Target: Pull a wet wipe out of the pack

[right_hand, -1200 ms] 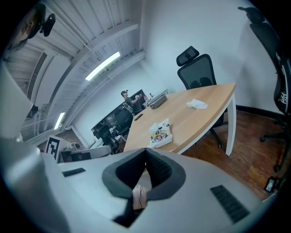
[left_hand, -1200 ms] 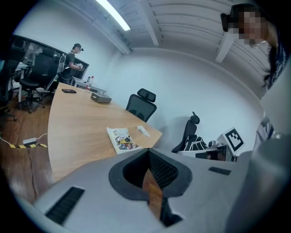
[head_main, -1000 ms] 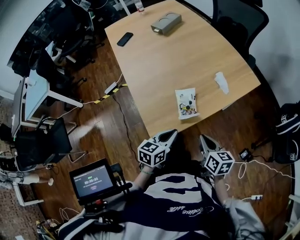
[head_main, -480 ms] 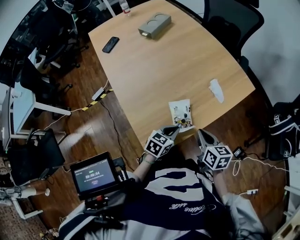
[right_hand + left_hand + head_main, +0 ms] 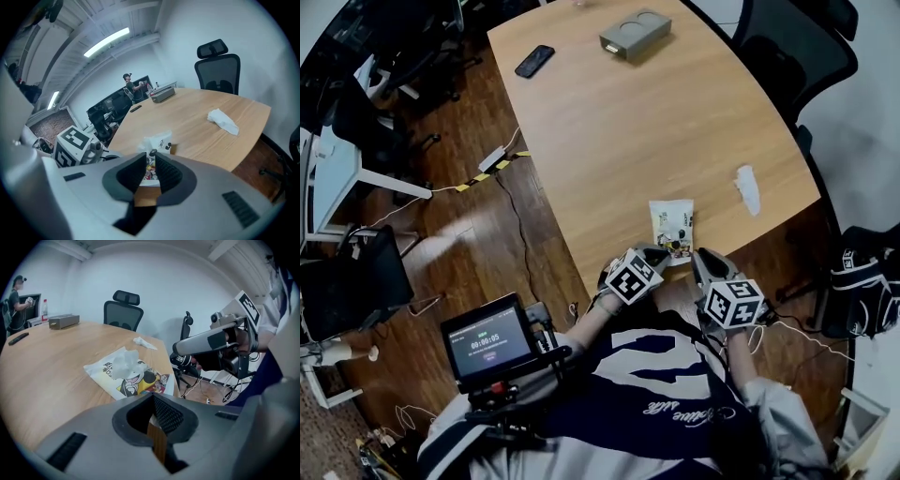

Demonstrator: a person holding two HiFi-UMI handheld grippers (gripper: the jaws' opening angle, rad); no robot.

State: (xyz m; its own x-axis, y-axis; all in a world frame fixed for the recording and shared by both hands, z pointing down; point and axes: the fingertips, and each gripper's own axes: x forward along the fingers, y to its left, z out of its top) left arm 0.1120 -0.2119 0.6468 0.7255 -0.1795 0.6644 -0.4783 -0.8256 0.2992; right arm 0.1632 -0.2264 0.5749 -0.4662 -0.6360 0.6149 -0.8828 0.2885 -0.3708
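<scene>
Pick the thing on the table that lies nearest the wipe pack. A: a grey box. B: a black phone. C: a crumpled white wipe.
C: the crumpled white wipe lies just right of the wipe pack, while the black phone and grey box sit at the far end of the table.

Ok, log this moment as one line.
left gripper: shut, empty | right gripper: jaws just opening, empty | wipe pack: on table, wipe protruding

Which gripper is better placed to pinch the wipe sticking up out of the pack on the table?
Probably the right gripper: its jaws have just been opening, nothing is between them yet, and the pack with the wipe lies straight ahead. The left gripper is shut, though it is also near the pack.
</scene>
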